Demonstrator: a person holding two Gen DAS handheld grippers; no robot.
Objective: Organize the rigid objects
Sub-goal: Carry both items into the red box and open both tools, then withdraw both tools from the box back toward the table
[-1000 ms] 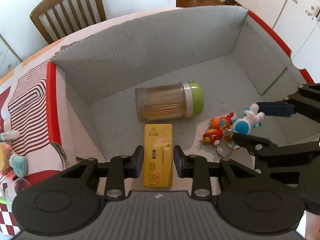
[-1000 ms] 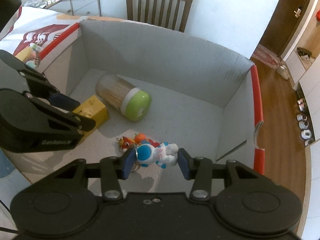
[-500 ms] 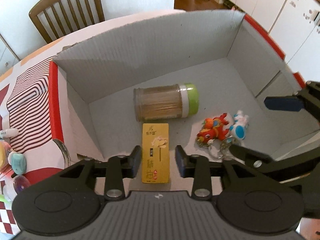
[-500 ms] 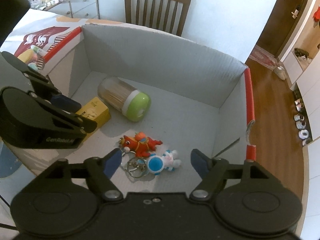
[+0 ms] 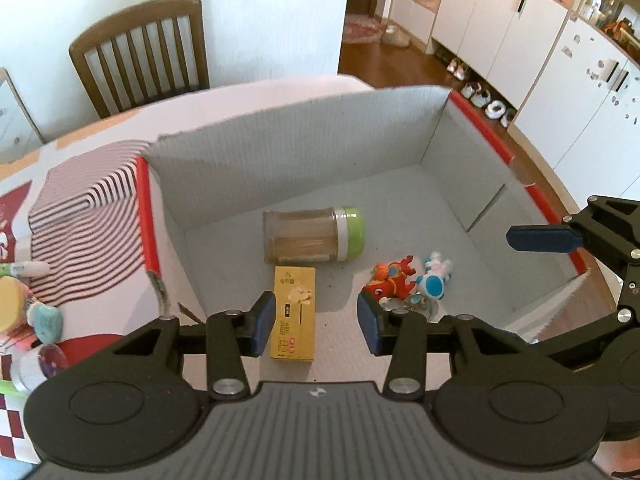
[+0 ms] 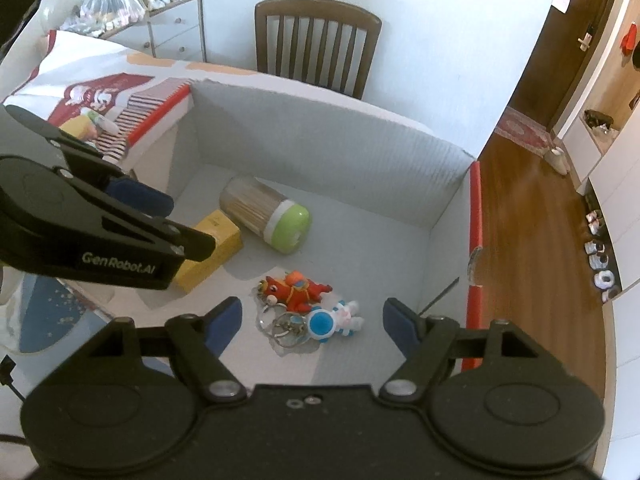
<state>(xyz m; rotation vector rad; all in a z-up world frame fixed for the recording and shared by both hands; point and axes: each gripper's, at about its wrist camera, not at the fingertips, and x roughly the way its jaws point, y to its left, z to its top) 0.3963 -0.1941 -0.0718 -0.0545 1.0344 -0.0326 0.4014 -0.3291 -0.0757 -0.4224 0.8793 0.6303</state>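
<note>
Cardboard box (image 5: 280, 168), grey and ribbed inside with red-taped rims, sits on a table under a red-and-white patterned cloth (image 5: 80, 216). Small rounded trinkets (image 5: 40, 320) lie at the far left on the cloth, outside the box. The left gripper (image 5: 316, 320), black plastic with blue pads, hangs above the near-left part of the box floor; its jaws have just been opening and stand slightly apart, pressing on nothing. Below them a flat yellow rectangular carton (image 5: 294, 312) lies on the floor, its far end just beside a clear cylindrical jar (image 5: 304, 240) of thin wooden sticks, tipped on its side with a rounded green lid toward the right. Further right, two glossy plastic keychain figures lie close together on the floor: a red-orange dragon (image 6: 296, 290) and a blue-and-white figure (image 6: 332, 320), their metal rings (image 6: 280, 324) alongside. The right gripper (image 6: 312, 324) hovers over them; its jaws have just been opening and are spread wide, empty. A slatted wooden chair (image 6: 316, 44) stands behind the table.
</note>
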